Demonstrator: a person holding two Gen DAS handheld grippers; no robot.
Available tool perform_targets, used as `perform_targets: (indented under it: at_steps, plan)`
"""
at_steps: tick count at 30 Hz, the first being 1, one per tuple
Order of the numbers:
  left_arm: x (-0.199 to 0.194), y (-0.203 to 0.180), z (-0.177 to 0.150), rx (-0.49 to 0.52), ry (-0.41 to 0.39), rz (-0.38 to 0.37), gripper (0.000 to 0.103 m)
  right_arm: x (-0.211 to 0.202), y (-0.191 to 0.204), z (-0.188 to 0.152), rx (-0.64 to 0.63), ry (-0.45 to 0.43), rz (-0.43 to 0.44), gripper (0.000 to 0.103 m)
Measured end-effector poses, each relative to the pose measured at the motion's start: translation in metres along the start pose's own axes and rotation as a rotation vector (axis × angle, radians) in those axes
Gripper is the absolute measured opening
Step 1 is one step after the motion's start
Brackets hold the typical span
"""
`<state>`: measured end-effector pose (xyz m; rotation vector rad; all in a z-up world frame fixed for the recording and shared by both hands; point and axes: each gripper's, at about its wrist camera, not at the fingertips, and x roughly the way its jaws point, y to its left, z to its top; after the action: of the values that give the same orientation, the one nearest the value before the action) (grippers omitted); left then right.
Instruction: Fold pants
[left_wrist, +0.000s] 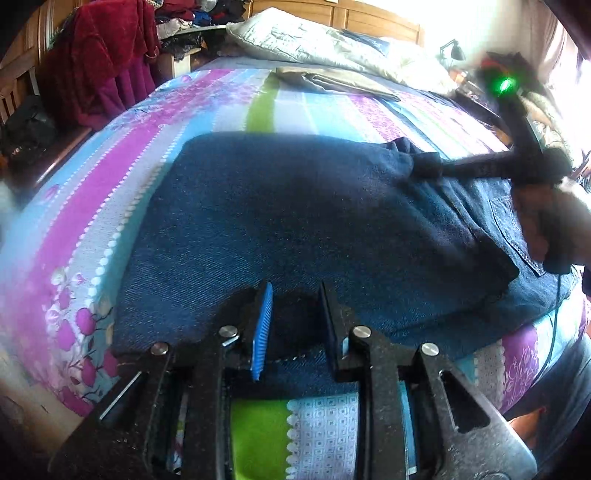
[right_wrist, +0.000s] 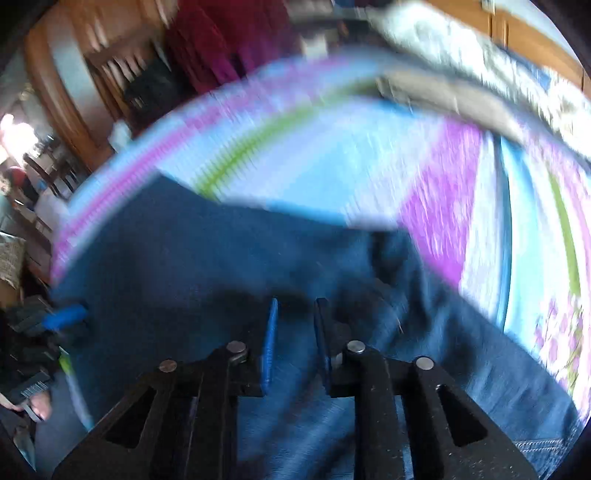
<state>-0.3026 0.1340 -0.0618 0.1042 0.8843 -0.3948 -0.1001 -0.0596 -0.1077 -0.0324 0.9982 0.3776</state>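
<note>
- Dark blue denim jeans (left_wrist: 295, 221) lie spread on a bed, over a bedsheet (left_wrist: 110, 177) striped in pink, blue and green, already doubled into a broad slab with a stitched back pocket (left_wrist: 517, 229) showing at the right.
- The left gripper (left_wrist: 295, 314) sits at the near edge of the denim, its jaws spread with a hem between them but not pinched.
- The right gripper (right_wrist: 293, 343), seen from its own blurred view, hovers over the jeans with jaws apart and nothing between them; in the left view its dark body reaches in over a rumpled corner of the cloth.
- Denim of this kind looks heavy and fairly stiff for cloth: it should hold a crease, drape slowly, and resist slipping from ribbed pads.
- The soundest holds appear to be the thick hem or the waistband corners, taken through all layers so the stack lifts together.
- A folded tan garment (left_wrist: 340, 83) and a pale quilt (left_wrist: 314, 40) rest farther up the bed, well apart.
</note>
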Motion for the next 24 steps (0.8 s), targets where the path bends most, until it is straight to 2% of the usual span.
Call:
perform_targets:
  at_steps: [2, 5, 7, 10, 13, 14, 15, 17, 18, 20, 22, 24]
  plan:
    - [-0.005, 0.005, -0.003, -0.025, -0.008, -0.005, 0.026, 0.005, 0.030, 0.022, -0.039, -0.036, 0.070, 0.024]
    - [-0.009, 0.014, -0.006, -0.049, -0.004, -0.015, 0.026, 0.043, 0.080, 0.051, -0.135, -0.010, 0.134, 0.024]
    - [-0.012, 0.016, -0.007, -0.054, -0.003, -0.011, 0.026, 0.082, 0.110, 0.070, -0.180, 0.033, 0.163, 0.024]
    - [-0.020, 0.019, -0.011, -0.071, -0.007, -0.016, 0.026, 0.134, 0.132, 0.075, -0.201, 0.190, 0.164, 0.025]
    - [-0.029, 0.026, -0.019, -0.098, -0.016, -0.023, 0.026, 0.130, 0.144, 0.084, -0.228, 0.180, 0.112, 0.025]
    - [-0.033, 0.030, -0.022, -0.114, -0.021, -0.030, 0.026, 0.120, 0.149, 0.087, -0.240, 0.146, 0.111, 0.025]
    - [-0.038, 0.034, -0.026, -0.133, -0.029, -0.034, 0.026, 0.101, 0.160, 0.086, -0.252, 0.100, 0.142, 0.025]
    - [-0.044, 0.043, -0.033, -0.162, -0.038, -0.028, 0.026, 0.088, 0.179, 0.078, -0.262, 0.074, 0.223, 0.025]
    - [-0.045, 0.048, -0.036, -0.176, -0.036, -0.021, 0.026, 0.088, 0.192, 0.065, -0.296, 0.093, 0.258, 0.025]
    - [-0.045, 0.059, -0.041, -0.205, -0.022, 0.006, 0.027, 0.111, 0.213, 0.042, -0.361, 0.194, 0.274, 0.027]
    - [-0.044, 0.068, -0.044, -0.229, -0.008, 0.033, 0.027, 0.114, 0.221, 0.029, -0.404, 0.156, 0.229, 0.028]
    - [-0.050, 0.073, -0.044, -0.243, -0.018, 0.054, 0.027, 0.102, 0.211, 0.033, -0.333, 0.165, 0.257, 0.028]
